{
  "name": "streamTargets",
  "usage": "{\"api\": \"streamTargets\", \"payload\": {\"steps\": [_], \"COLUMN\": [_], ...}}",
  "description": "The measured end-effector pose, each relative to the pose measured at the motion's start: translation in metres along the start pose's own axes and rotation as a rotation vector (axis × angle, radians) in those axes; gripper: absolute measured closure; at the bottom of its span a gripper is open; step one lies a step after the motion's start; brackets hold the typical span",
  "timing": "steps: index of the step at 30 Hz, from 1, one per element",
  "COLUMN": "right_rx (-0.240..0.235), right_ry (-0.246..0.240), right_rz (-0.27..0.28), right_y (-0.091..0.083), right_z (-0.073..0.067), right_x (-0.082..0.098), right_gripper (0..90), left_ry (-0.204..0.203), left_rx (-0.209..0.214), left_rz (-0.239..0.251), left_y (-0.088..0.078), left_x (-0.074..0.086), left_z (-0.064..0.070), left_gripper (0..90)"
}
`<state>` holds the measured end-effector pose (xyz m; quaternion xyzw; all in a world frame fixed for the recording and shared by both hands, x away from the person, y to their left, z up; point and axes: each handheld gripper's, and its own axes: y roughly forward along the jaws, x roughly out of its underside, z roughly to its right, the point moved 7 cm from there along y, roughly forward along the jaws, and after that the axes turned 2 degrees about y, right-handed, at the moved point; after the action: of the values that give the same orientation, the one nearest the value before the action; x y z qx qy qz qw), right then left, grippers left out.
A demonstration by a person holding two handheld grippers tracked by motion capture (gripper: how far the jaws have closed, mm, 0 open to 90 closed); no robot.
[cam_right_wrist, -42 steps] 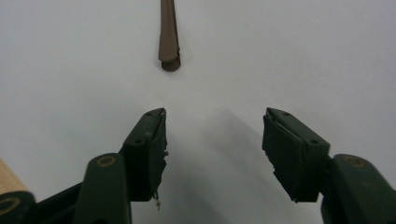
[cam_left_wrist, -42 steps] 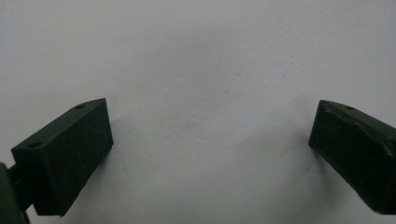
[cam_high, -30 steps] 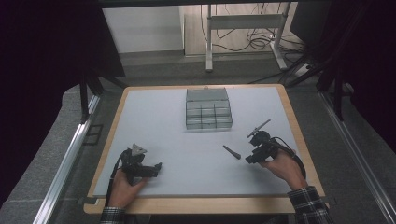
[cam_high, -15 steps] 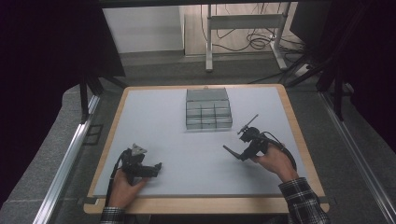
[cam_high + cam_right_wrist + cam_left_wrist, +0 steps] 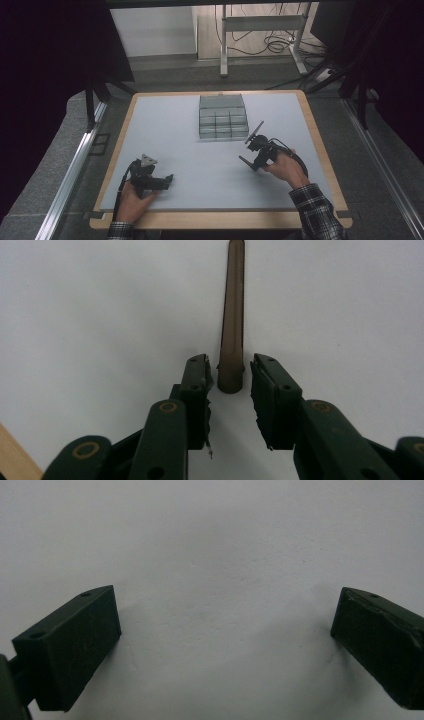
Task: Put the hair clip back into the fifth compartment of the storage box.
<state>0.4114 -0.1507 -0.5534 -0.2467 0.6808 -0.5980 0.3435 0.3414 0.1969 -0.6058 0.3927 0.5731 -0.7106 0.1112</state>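
A thin brown rod is seen in the right gripper view, lying flat on the pale desk and running toward 12 o'clock from between the jaws of the right claw. Those jaws stand slightly apart, one at each side of the rod's near end, and no firm contact can be confirmed. In the high view the right claw is placed just toward 5 o'clock of a grey compartment box.

The step in hand is judged to be the grasp of the rod. It would be done best if the jaws were kept square to the rod, lowered until the pads straddle its end fully, and closed slowly so that the rod is not rolled aside or tipped.

The left claw is held wide apart over bare desk, near 7 o'clock on the desk, with nothing between its jaws.
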Motion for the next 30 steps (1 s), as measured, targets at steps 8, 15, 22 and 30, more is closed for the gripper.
{"api": "streamTargets", "payload": {"steps": [8,15,22,30], "right_rx": [0.006,0.027,0.008,-0.004], "right_ry": [-0.007,-0.021,0.003,-0.003], "right_rz": [-0.028,-0.056,-0.055,-0.044], "right_y": [0.005,0.009,0.005,-0.007], "right_z": [0.0,-0.002,-0.001,-0.002], "right_x": [-0.004,-0.008,-0.009,-0.01], "right_gripper": [72.3,75.3,76.3,76.4], "left_ry": [0.0,-0.001,0.0,0.0], "left_rx": [0.0,0.0,0.0,0.0], "left_rz": [0.0,0.0,0.0,0.0], "left_y": [0.0,0.0,0.0,0.0], "left_x": [0.0,0.0,0.0,0.0], "left_z": [0.0,0.0,0.0,0.0], "left_gripper": [0.0,0.0,0.0,0.0]}}
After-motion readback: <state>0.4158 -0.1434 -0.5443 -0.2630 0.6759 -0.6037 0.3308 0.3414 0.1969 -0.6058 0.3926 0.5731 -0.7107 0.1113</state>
